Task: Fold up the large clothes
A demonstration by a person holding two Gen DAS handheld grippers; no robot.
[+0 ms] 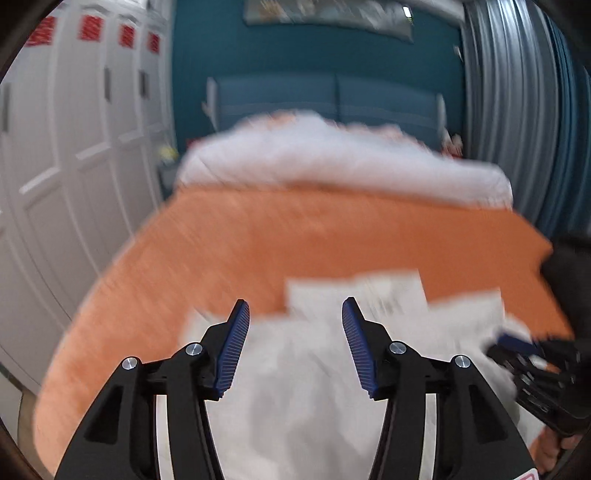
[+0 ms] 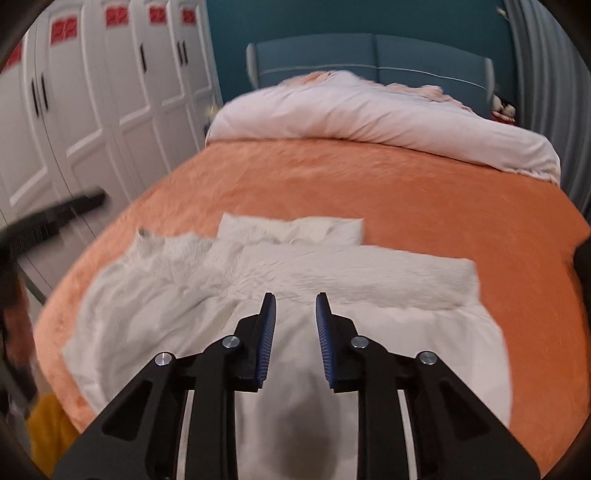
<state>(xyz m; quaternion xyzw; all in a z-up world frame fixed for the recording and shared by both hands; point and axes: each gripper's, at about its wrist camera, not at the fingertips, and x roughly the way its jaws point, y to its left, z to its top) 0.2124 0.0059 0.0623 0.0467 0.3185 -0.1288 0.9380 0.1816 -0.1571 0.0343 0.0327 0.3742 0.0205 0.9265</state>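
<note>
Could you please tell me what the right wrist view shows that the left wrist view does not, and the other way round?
Only the right wrist view shows the white garment nearly whole, with its fluffy folded part, a yellow cloth at the lower left, and the right gripper close up, with nothing between its fingers. Only the left wrist view shows a framed picture on the teal wall and the left gripper, open and empty. Both share the orange bedspread, the rolled white duvet, the white wardrobe doors and the blue headboard.
</note>
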